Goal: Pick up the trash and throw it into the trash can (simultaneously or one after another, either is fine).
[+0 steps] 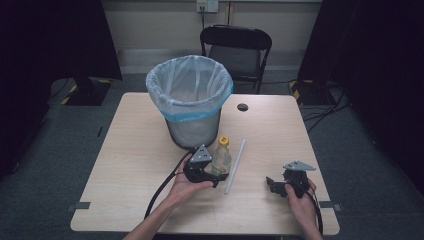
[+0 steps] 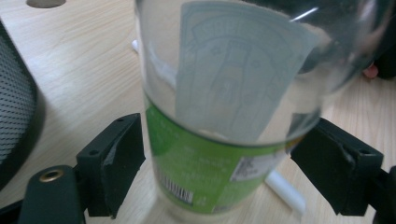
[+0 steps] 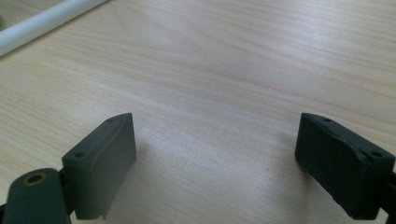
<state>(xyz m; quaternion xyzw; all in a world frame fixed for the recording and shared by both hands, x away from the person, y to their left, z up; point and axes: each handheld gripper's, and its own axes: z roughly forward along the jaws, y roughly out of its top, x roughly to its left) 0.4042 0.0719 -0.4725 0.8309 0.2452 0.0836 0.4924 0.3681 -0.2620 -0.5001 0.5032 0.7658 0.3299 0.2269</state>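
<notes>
A clear plastic bottle (image 1: 222, 156) with a yellow cap and a green label stands upright on the wooden table (image 1: 135, 150), just in front of the bin. My left gripper (image 1: 212, 174) is open, with one jaw on either side of the bottle's lower half. In the left gripper view the bottle (image 2: 219, 93) stands between the jaws of the left gripper (image 2: 217, 158), and both jaws lie very close to its sides. My right gripper (image 1: 274, 185) rests low over bare table at the front right; in the right gripper view this gripper (image 3: 215, 158) is open and holds nothing.
A mesh waste bin (image 1: 192, 102) with a clear, blue-edged liner stands mid-table; its wall (image 2: 14, 107) is at the left gripper's left. A white tube (image 1: 236, 165) lies right of the bottle, seen also as a tube (image 3: 42, 21). A cable hole (image 1: 242, 107) and a chair (image 1: 236, 50) lie beyond.
</notes>
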